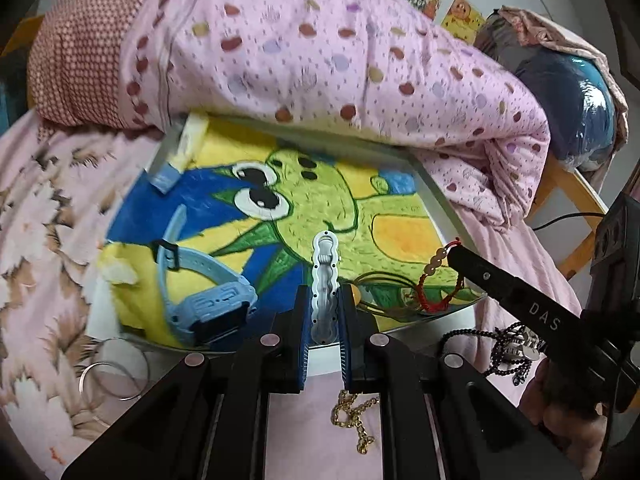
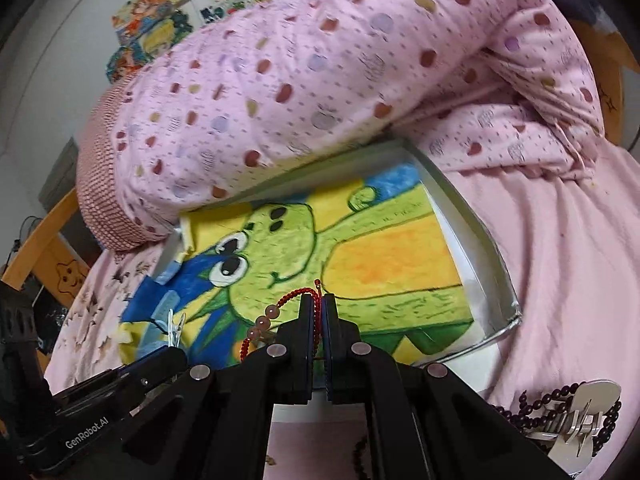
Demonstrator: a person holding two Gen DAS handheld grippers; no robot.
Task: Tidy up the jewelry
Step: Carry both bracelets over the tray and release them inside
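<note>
My left gripper [image 1: 325, 308] is shut on a pale blue wavy hair clip [image 1: 325, 276], which sticks out over the near edge of the white tray [image 1: 440, 196] lined with a frog drawing. My right gripper [image 2: 319, 306] is shut on a red cord bracelet [image 2: 292, 295] with pinkish beads, hanging over the tray [image 2: 478, 248]. In the left wrist view that bracelet [image 1: 434, 280] dangles from the right gripper [image 1: 454, 252] above the tray's near right corner. A light blue watch [image 1: 208, 300] and a green cord with an amber bead [image 1: 356, 293] lie in the tray.
On the pink sheet lie a gold chain [image 1: 354, 420], silver bangles [image 1: 112, 368] and a dark bead string [image 1: 492, 344] by a silver clip [image 2: 580, 420]. A rolled dotted quilt [image 1: 320, 52] presses on the tray's far edge. A hand [image 1: 560, 412] holds the right gripper.
</note>
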